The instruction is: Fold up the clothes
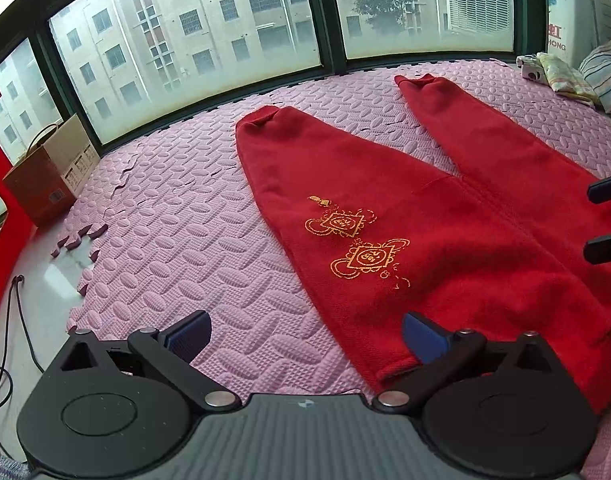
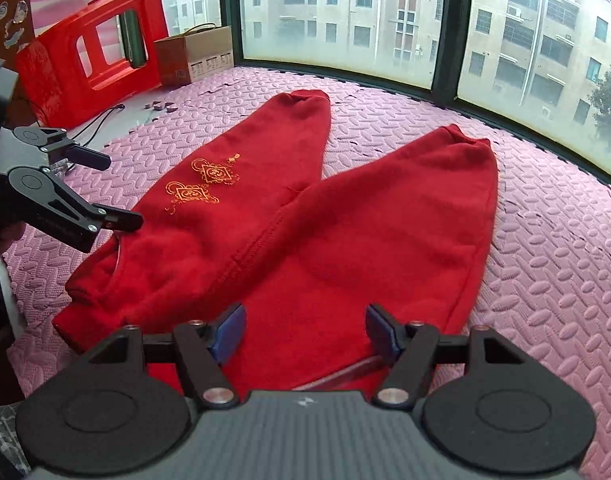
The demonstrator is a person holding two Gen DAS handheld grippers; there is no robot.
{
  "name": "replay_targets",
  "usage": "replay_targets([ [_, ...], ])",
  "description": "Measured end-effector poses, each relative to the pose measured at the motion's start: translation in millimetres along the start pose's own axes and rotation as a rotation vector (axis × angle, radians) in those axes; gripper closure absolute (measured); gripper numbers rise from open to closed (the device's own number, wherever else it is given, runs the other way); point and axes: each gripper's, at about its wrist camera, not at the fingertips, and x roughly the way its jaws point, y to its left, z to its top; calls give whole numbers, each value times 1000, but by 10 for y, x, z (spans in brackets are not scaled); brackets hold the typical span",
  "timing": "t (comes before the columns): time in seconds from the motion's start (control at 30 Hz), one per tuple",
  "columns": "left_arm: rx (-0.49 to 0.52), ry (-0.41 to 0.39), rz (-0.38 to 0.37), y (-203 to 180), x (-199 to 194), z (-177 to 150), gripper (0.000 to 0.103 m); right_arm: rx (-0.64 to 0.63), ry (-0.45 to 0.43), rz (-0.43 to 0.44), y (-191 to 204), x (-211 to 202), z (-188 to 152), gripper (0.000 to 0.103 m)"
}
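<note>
Over the waistband end of the trousers [image 2: 305, 240] I hold both grippers with jaws spread, gripping nothing: my left gripper [image 1: 305, 340] at the waistband's left corner, my right gripper [image 2: 305, 332] above the middle. Red trousers lie flat on the pink mat [image 1: 177, 240], legs splayed toward the window [image 2: 337, 12]; a red stool [image 2: 97, 52] and a box [image 2: 193, 56] stand beyond

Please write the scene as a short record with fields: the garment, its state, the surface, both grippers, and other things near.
garment: red trousers with gold embroidery on one leg
state: spread flat, legs apart in a V, not yet folded
surface: pink foam mat
left gripper: jaws open, at the waistband corner, holding nothing
right gripper: jaws open, over the waistband, holding nothing
nearby: cardboard box, red plastic stool, window
</note>
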Motion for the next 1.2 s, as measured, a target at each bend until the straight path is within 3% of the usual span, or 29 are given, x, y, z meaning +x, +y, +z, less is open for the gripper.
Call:
replay_targets([
  [0.3, -51, -17, -37, -127, -173, -36, 0, 104, -11, -40, -211, -246, -258, 31],
  [0.57, -47, -57, -105, -384, -362, 27, 0, 231, -15, -4, -389, -271, -359, 31],
  [0.93, 182, -119, -296, -1262, -587, 30, 0, 373, -61, -80, -830, -382, -399, 32],
  [1.07, 276, -161, -353, -1612, -629, 81, 0, 430, -73, -88, -1025, -372, -369, 38],
  [1.2, 341, -177, -404, -1921, -580, 182, 8, 460, -72, -80, -1201, -266, -267, 42],
])
